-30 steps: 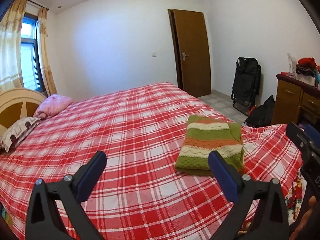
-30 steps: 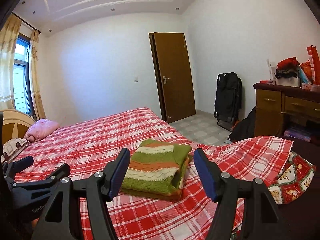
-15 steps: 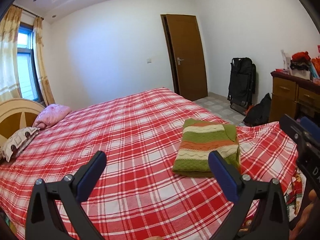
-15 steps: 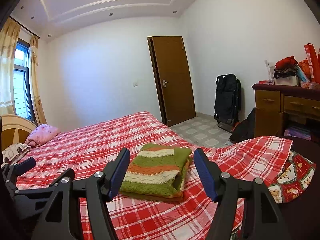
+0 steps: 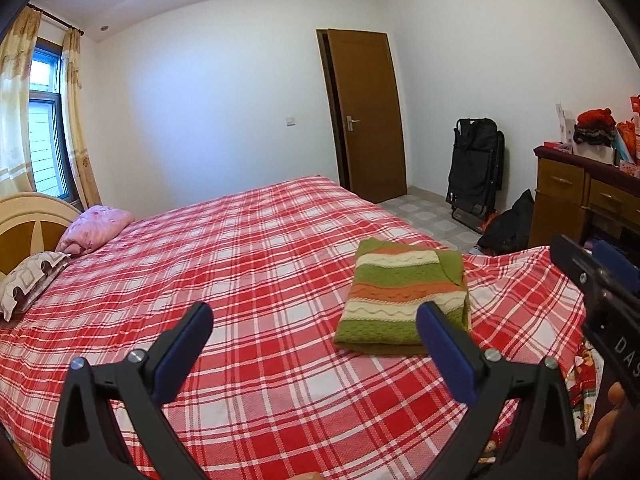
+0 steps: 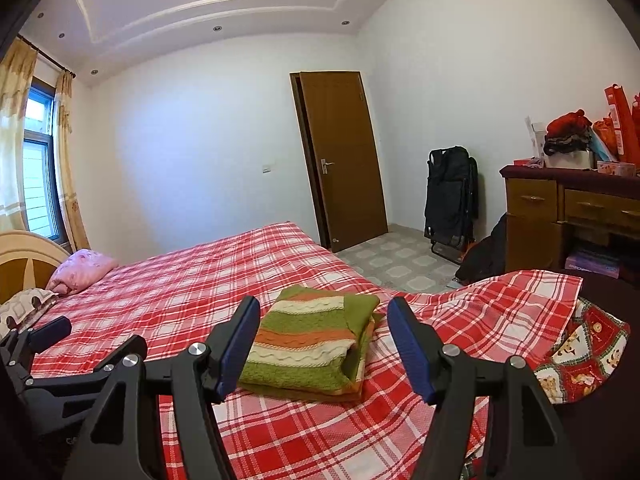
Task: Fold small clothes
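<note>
A: Curtains (image 5: 16, 96) hang by the window at far left, with a wooden headboard (image 5: 28, 220) under them. What lies next to that?

B: Two pillows. A patterned grey pillow (image 5: 28, 280) sits nearest the headboard, and a pink pillow (image 5: 94, 228) just beyond it, both on the bed (image 5: 240, 248) with its red-and-white plaid cover.

A: And the left gripper (image 5: 314, 326)?

B: It hangs above the near edge of the bed, its fingers (image 5: 182, 348) spread wide with nothing between them, touching no cloth.

A: Where is the garment?

B: The striped sweater (image 6: 312, 340), in green, cream and orange bands, lies folded into a flat rectangle on the bed toward the foot end, right of the centre. In the right wrist view it sits framed between the fingers of the right gripper (image 6: 322, 344), beyond their tips.

A: Is that gripper holding it?

B: No. Its fingers (image 6: 408, 344) are also wide apart and hold nothing; they hover over the cover, clear of the sweater.

A: Further right?

B: A brown door (image 6: 344, 160), then a folded black chair (image 6: 452, 200) against the wall, a dark bag (image 6: 484, 256) on the floor, and a wooden dresser (image 6: 532, 216) with red items piled on top. A printed cloth (image 6: 584, 356) hangs off the bed corner at far right.
</note>
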{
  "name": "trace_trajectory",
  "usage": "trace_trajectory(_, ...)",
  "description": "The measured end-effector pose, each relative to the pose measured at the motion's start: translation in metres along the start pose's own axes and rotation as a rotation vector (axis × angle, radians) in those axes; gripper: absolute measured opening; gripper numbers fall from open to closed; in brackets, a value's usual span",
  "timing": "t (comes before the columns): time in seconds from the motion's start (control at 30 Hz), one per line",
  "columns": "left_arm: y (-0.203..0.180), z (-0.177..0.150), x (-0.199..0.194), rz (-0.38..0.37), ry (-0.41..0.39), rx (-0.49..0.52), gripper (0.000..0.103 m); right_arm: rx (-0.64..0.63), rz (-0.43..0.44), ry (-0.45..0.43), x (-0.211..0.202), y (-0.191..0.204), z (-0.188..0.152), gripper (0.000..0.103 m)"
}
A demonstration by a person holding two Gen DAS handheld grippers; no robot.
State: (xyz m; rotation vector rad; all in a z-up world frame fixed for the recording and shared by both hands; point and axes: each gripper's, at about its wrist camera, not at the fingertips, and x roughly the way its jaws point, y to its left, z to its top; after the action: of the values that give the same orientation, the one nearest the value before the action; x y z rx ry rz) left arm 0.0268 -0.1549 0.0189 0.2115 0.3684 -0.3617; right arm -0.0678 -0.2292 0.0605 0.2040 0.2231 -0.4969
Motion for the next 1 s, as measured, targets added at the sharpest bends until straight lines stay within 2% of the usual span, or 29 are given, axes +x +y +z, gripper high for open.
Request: trace_trajectory(1.0, -0.0099, 0.0039, 0.0084, -0.034, 0.017, 0.008, 0.103, 0.006, -0.022, 0.011, 0.0055, -0.0063, -0.0027, 0.067)
